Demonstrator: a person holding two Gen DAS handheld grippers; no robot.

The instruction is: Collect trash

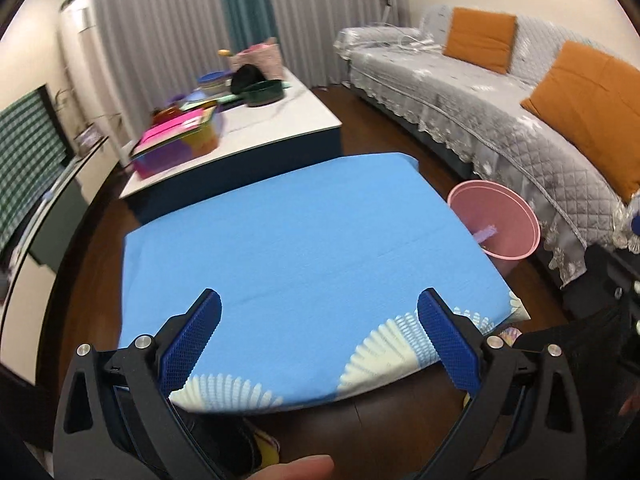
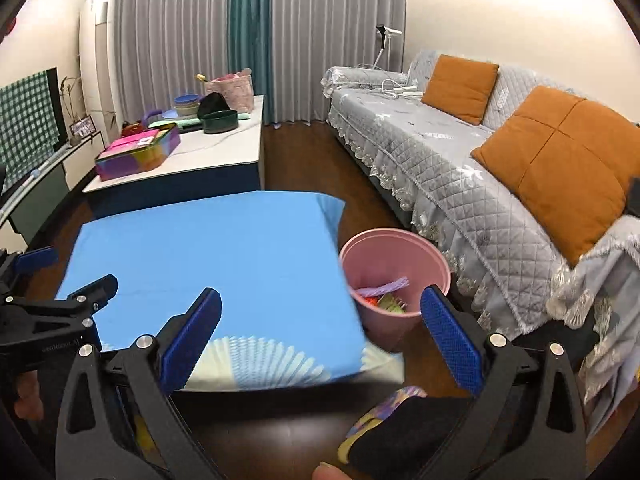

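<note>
A pink bin (image 2: pixel 394 280) stands on the floor at the right edge of the blue-covered table (image 2: pixel 208 248); several bits of trash (image 2: pixel 384 292) lie inside it. The same bin (image 1: pixel 494 220) shows in the left wrist view past the blue table (image 1: pixel 288 240). My left gripper (image 1: pixel 320 308) hangs wide open above the near part of the table, nothing between its fingers. My right gripper (image 2: pixel 320 308) is also wide open and holds nothing, hanging above the table's near right corner close to the bin. The left gripper (image 2: pixel 40 280) appears at the left edge of the right wrist view.
A white low table (image 2: pixel 208 152) behind carries a colourful box (image 2: pixel 138 154), bowls and a dark green pot (image 2: pixel 218 120). A grey-covered sofa (image 2: pixel 460 168) with orange cushions (image 2: pixel 560 168) runs along the right. Dark wood floor (image 2: pixel 300 152) lies between. A slippered foot (image 2: pixel 400 432) is below.
</note>
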